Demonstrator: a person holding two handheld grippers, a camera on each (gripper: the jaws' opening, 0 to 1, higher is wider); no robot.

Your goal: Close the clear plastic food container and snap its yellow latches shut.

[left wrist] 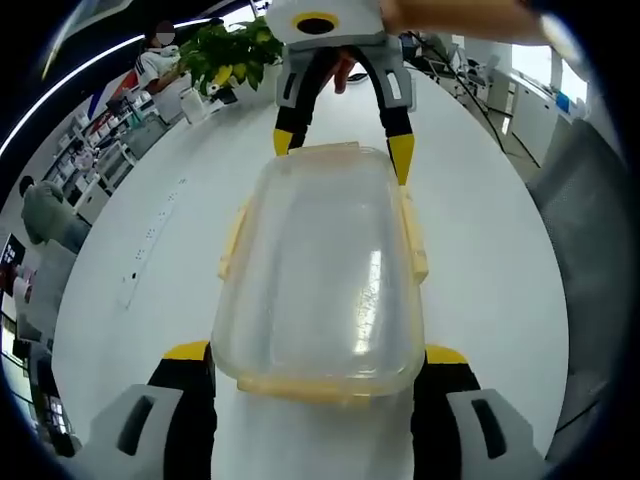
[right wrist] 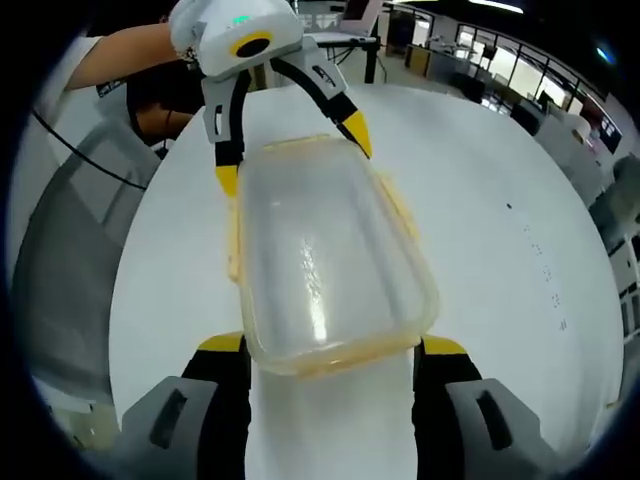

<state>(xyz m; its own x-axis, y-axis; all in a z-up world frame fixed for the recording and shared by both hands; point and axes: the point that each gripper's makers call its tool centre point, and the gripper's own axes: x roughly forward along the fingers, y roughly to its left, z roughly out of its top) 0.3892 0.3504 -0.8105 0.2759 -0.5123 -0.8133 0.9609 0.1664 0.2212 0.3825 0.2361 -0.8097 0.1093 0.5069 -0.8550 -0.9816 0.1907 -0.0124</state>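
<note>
Clear plastic food container (left wrist: 320, 270) sits lid-on in the middle of the white round counter (left wrist: 490, 260), long axis running between the two tools. In the left gripper view the left tool (left wrist: 318, 358) has its yellow-tipped jaws spread wide, one on each side of the container's near end, close beside the corners; contact can't be judged. At the far end the right tool (left wrist: 342, 150) comes in from the top, jaws also spread, yellow tips at the far corners of the lid. The right gripper view gives the mirror: right tool (right wrist: 331, 350) spread open astride the near end of the container (right wrist: 325, 260), left tool (right wrist: 290, 150) spread open at the far end, a person's forearm behind it. Yellow latches: long side latch (left wrist: 412, 235) on one side and side latch (left wrist: 233, 240) on the other look flared outward from the walls; end latch (left wrist: 320, 387) at the near short edge, whether snapped or loose can't be told. Counter (right wrist: 500, 230) bare white around the container. Potted plant (left wrist: 232, 50) at the far counter edge, office desks and shelving beyond.
</note>
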